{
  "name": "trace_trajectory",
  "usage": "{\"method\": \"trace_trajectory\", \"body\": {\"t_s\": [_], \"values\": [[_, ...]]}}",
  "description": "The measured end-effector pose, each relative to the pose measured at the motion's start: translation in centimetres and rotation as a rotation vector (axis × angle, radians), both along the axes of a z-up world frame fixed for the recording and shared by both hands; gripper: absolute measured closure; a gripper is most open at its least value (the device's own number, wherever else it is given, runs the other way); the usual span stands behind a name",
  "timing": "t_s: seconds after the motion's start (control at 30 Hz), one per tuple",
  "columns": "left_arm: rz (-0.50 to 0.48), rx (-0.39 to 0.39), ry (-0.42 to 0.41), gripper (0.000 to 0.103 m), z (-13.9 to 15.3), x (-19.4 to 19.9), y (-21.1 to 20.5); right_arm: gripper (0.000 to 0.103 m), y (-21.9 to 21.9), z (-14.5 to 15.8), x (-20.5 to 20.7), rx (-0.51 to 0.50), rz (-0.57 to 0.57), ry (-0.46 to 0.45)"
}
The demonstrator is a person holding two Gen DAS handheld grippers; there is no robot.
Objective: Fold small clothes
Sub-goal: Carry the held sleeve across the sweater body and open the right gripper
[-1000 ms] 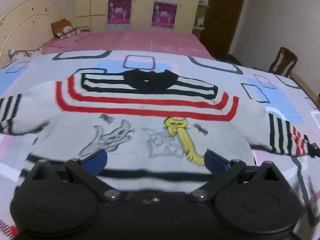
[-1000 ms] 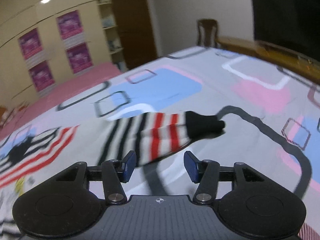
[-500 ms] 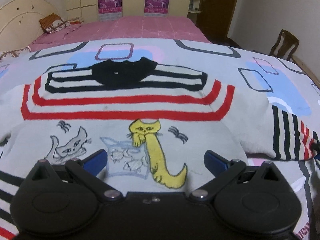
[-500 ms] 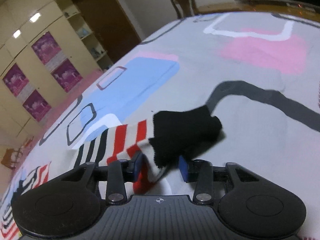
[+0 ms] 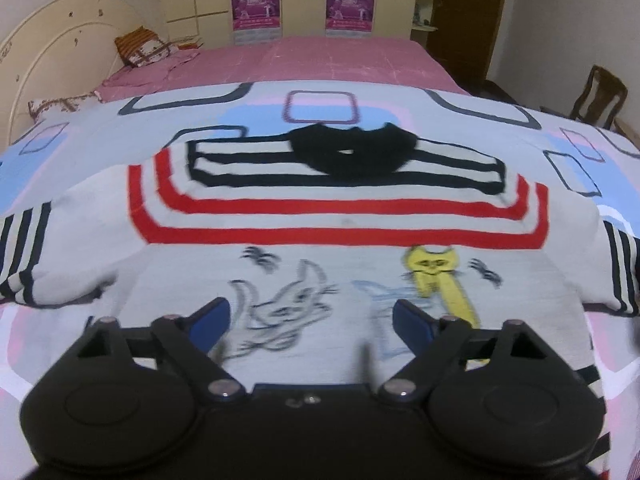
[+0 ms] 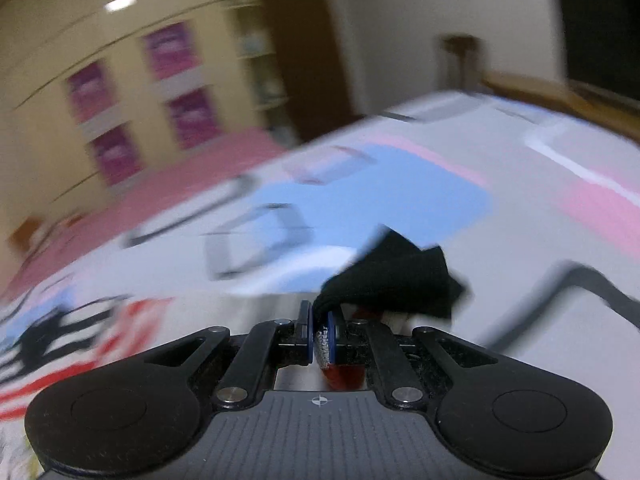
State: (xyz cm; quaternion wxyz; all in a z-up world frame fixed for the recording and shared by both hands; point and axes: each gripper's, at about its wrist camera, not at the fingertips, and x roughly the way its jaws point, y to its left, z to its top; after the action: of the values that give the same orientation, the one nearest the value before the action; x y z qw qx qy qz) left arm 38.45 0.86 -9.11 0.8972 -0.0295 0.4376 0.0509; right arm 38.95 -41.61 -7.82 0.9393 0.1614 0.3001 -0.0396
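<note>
Grey sweater (image 5: 340, 220): knit, lies front-up and spread flat on the bed; black collar (image 5: 352, 156) at far end, black and red stripe bands across chest, cat drawings lower down.
Cat drawings: grey cat (image 5: 280, 312) on the left, yellow cat (image 5: 440, 280) on the right, both between and just past the left fingers.
Left hand-held gripper (image 5: 310, 318): jaws wide apart, blue pads, nothing between them; hovers low over the sweater's lower front, contact with fabric not clear.
Left sleeve (image 5: 24, 256): black stripes, stretched out to the left edge of the left wrist view.
Right sleeve (image 5: 620, 268): black stripes, runs off the right edge of the left wrist view.
Right hand-held gripper (image 6: 320, 334): jaws closed narrow, pinching the sleeve cuff.
Sleeve cuff (image 6: 396, 280): black, bunched, sticking out past the fingertips and lifted off the quilt; red and white striped fabric shows just below the pads.
Quilt (image 5: 320, 112): white-grey with blue, pink and dark rounded-square pattern, under the sweater.
Bed beyond: pink sheet (image 5: 300, 60), pillows (image 5: 140, 50) by the cream headboard (image 5: 52, 44).
Background: wardrobe with purple posters (image 5: 256, 0), wooden chair (image 5: 598, 96) at right.
Right wrist view: heavy motion blur, details beyond the cuff unclear.
</note>
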Motion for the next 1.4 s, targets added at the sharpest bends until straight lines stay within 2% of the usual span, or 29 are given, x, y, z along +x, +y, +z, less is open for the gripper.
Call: {"method": "trace_trajectory", "body": {"t_s": [0.13,0.27,0.47,0.53,0.57,0.6,0.63,0.7,0.73,0.77,0.83,0.93,1.07,1.17,1.2,1.27,1.33,1.37,1.4], "values": [[0.015,-0.046,-0.022,0.026,-0.3,-0.3,3.0,0.097,9.6,1.9,0.2,-0.018,0.242,-0.02],[0.026,-0.083,-0.041,0.034,-0.3,-1.1,6.2,0.097,19.5,1.6,-1.1,-0.076,0.451,-0.002],[0.082,-0.155,-0.05,0.034,-0.6,-3.0,11.0,0.097,29.3,-1.2,-2.0,-0.115,0.647,0.059],[0.088,-0.173,-0.045,0.026,-0.9,-3.3,12.0,0.097,30.6,-2.8,-1.2,-0.13,0.685,0.107],[0.083,-0.186,-0.051,0.021,-0.9,-3.5,12.3,0.097,31.3,-3.2,-1.5,-0.164,0.691,0.097],[0.077,-0.193,-0.06,0.012,-0.9,-3.5,12.3,0.097,31.6,-3.4,-1.5,-0.198,0.688,0.079],[0.074,-0.198,-0.07,0.009,-0.8,-3.5,12.3,0.093,31.8,-3.4,-1.8,-0.218,0.682,0.076],[0.046,-0.226,-0.082,0.009,-0.9,-3.0,11.9,0.064,31.5,-3.4,-1.8,-0.229,0.684,0.075],[0.033,-0.24,-0.082,0.009,-1.0,-2.6,11.6,0.04,30.9,-2.9,-2.3,-0.226,0.679,0.061],[0.011,-0.256,-0.085,0.009,-1.1,-2.0,10.9,0.037,30.4,-2.6,-2.1,-0.233,0.667,0.042],[-0.041,-0.283,-0.086,0.012,-1.3,-0.9,9.3,0.037,28.9,-2.1,-3.0,-0.231,0.661,0.039],[-0.14,-0.303,-0.072,0.014,-2.1,1.3,5.9,0.058,25.5,-1.9,-4.3,-0.177,0.638,0.082],[-0.236,-0.278,-0.062,0.02,-3.1,4.1,1.6,0.059,20.2,-1.8,-6.5,-0.192,0.514,0.118],[-0.276,-0.213,-0.07,0.028,-3.4,5.6,-0.6,0.059,16.5,-1.8,-6.3,-0.178,0.375,0.137],[-0.285,-0.166,-0.074,0.032,-3.4,6.1,-1.4,0.06,15.4,-1.8,-6.0,-0.168,0.335,0.139],[-0.291,-0.077,-0.076,0.041,-3.6,6.8,-2.7,0.072,13.6,-2.0,-5.1,-0.122,0.29,0.137],[-0.292,-0.035,-0.06,0.064,-4.3,7.6,-3.3,0.075,12.7,-2.3,-3.7,-0.081,0.278,0.137],[-0.296,-0.041,-0.048,0.071,-4.6,8.1,-3.2,0.082,12.6,-2.5,-3.1,-0.079,0.272,0.14],[-0.297,-0.059,-0.046,0.085,-4.8,8.2,-2.9,0.083,12.5,-2.8,-2.5,-0.075,0.267,0.152]]}}
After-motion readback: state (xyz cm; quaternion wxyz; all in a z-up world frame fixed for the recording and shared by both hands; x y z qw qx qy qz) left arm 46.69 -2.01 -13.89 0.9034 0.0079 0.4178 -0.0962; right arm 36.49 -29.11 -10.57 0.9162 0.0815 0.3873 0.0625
